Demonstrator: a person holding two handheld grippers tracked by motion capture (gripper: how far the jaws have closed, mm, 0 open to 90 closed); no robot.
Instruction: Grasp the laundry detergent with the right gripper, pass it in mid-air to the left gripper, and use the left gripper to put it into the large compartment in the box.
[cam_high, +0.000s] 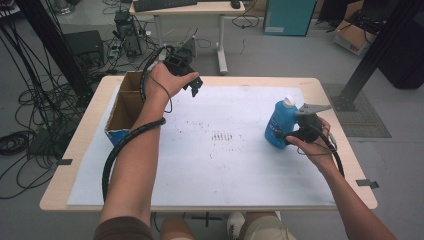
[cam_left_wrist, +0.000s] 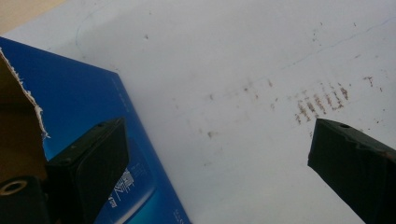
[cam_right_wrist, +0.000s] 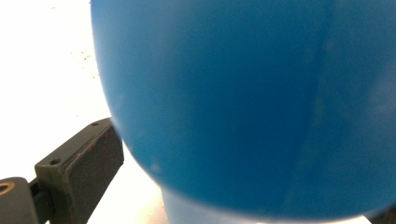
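Note:
A blue bottle (cam_high: 280, 125) with a white cap stands upright at the right of the white table sheet (cam_high: 215, 165). My right gripper (cam_high: 291, 134) reaches it from the right, its jaws set around the lower body. In the right gripper view the blue bottle (cam_right_wrist: 243, 102) sits between the jaws of the right gripper (cam_right_wrist: 243, 186), and the left pad (cam_right_wrist: 93, 158) touches its side. My left gripper (cam_high: 196, 87) hangs raised over the far left of the sheet, beside an open cardboard box (cam_high: 122, 107). In its own view the left gripper (cam_left_wrist: 219, 140) is open with nothing in it, above the sheet and the box's blue wall (cam_left_wrist: 84, 102).
The box lies along the table's left edge with its opening up and looks empty. Brown smudges (cam_high: 222, 136) mark the sheet's middle. Beyond the table are a desk (cam_high: 190, 10), cables (cam_high: 30, 100) on the floor and a black post (cam_high: 375, 50) at the right.

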